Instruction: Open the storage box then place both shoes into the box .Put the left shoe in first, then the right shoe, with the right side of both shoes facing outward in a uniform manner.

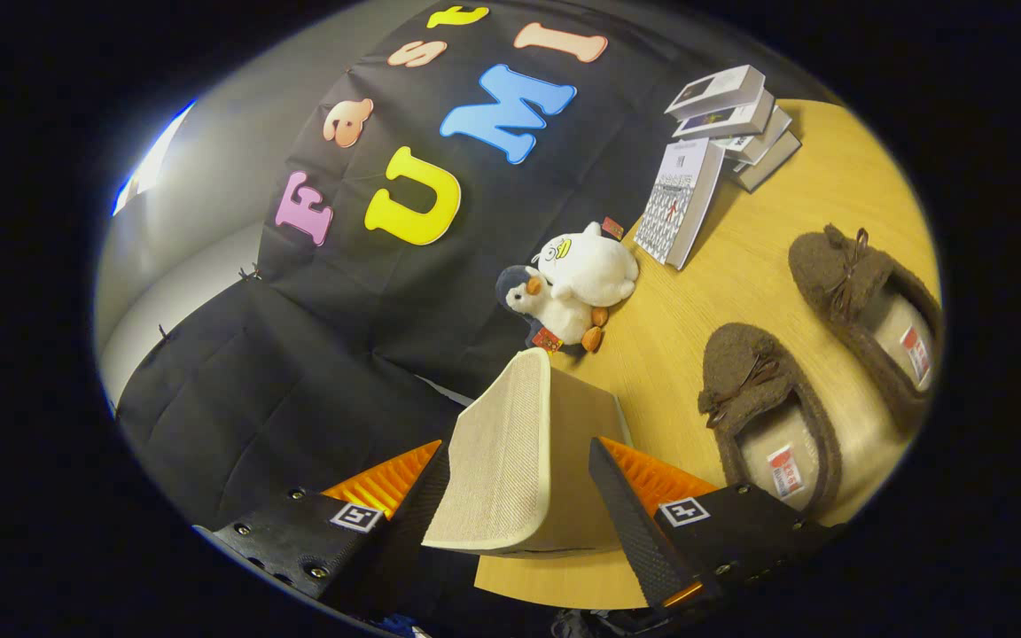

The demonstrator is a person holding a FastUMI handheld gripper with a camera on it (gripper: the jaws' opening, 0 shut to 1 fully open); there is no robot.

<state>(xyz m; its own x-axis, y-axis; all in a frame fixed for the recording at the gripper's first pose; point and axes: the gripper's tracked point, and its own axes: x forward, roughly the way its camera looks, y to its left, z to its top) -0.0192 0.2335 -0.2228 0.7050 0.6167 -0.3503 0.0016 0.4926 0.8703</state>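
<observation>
Gripper [519,496] fingers bracket the beige box lid [502,461] at lower centre, grip uncertain; both brown slippers [767,416] lie right, toes pointing away.

The beige woven fabric panel of the storage box [510,452] hides what lies behind it on the yellow wooden worktop [741,266]. The farther brown fuzzy slipper [865,301] is cut off at its heel. Its small sewn label [915,353] is too small to tell.
</observation>
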